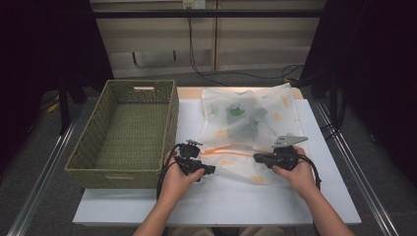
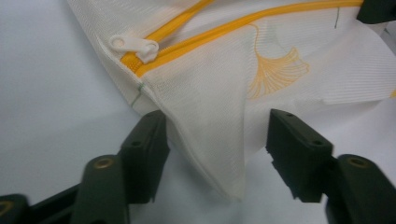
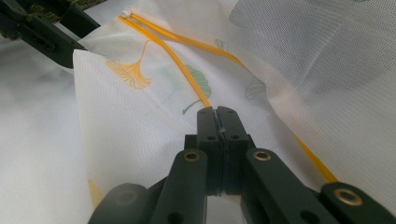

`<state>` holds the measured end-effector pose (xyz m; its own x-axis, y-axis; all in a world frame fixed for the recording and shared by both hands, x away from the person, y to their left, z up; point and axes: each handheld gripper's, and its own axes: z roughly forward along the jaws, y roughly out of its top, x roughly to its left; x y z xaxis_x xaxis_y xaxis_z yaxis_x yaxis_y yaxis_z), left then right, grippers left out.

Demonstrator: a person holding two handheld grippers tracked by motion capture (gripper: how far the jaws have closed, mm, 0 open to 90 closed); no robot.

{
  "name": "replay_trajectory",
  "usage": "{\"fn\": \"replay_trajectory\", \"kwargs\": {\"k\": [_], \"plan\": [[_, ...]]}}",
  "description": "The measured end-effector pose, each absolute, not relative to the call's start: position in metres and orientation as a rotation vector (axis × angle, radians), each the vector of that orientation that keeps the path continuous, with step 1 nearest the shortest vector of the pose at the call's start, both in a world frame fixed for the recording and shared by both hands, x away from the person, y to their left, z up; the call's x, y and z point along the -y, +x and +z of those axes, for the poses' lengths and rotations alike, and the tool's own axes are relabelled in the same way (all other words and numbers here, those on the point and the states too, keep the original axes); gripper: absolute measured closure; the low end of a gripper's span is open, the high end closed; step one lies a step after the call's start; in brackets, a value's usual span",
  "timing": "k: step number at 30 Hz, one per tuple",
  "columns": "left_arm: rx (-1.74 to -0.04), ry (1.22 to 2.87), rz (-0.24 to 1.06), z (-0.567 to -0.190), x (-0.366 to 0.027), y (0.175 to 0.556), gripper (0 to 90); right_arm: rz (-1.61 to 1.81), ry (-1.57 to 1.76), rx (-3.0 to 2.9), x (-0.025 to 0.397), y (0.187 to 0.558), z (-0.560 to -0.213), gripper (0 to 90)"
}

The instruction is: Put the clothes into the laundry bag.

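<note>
Item 1. Your right gripper (image 3: 217, 112): jaws pressed together with no gap between the pads, nipping the mesh laundry bag (image 3: 140, 121) at the orange zipper (image 3: 187, 79), which disappears right at the pad tips. From the jaws the zipper tape runs away toward the far left corner of the bag and, on the other side, trails back past the right jaw. In the high view this gripper (image 1: 260, 158) sits on the near right part of the bag, with your right hand (image 1: 297, 174) behind it.

Item 2. Your left gripper (image 2: 217, 140): jaws wide apart, holding nothing. A pointed corner of the bag (image 2: 210, 140) lies between the two pads; its left edge is just beside the left pad, the right pad stands apart from the cloth. Whether the left pad actually touches the mesh, you cannot tell. Beyond the jaws, up and to the left, lies the white zipper pull (image 2: 135, 46) at the end of the orange zipper (image 2: 233, 32). An orange ginkgo-leaf print (image 2: 275, 70) sits ahead of the right jaw. In the high view this gripper (image 1: 204, 169) is at the bag's near left corner, your left hand (image 1: 179, 179) behind it.

Item 3. Mesh laundry bag (image 1: 248, 128): white, translucent, printed with green and orange leaves, lying flat on the white table (image 1: 147, 201), stretching away from both grippers, the zipper (image 1: 228, 151) running between them.

Item 4. Woven basket (image 1: 125, 130): olive green, rectangular, just beyond the outer side of your left gripper, beside the bag.
</note>
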<state>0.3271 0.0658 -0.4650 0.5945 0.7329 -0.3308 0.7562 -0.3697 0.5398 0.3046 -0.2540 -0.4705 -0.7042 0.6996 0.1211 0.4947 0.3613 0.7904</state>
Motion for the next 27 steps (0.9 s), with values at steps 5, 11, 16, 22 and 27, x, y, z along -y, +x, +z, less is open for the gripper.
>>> {"fn": "replay_trajectory", "kwargs": {"k": [5,11,16,22,27], "plan": [[-1.183,2.147,-0.040,-0.466,-0.067,0.330,56.6,1.256,1.075,-2.390,0.254,0.304,-0.471,89.6],[-1.212,2.123,-0.050,-0.467,-0.067,0.335,59.1,1.264,1.081,-2.391,0.256,0.302,-0.473,89.6],[-1.213,2.129,-0.037,-0.468,-0.067,0.338,69.4,1.264,1.087,-2.392,0.257,0.301,-0.472,89.4],[-1.245,2.131,0.005,-0.467,-0.066,0.334,87.0,1.262,1.089,-2.400,0.255,0.301,-0.473,88.1],[-1.243,2.158,0.045,-0.465,-0.065,0.331,88.9,1.249,1.092,-2.393,0.251,0.302,-0.473,80.8]]}}
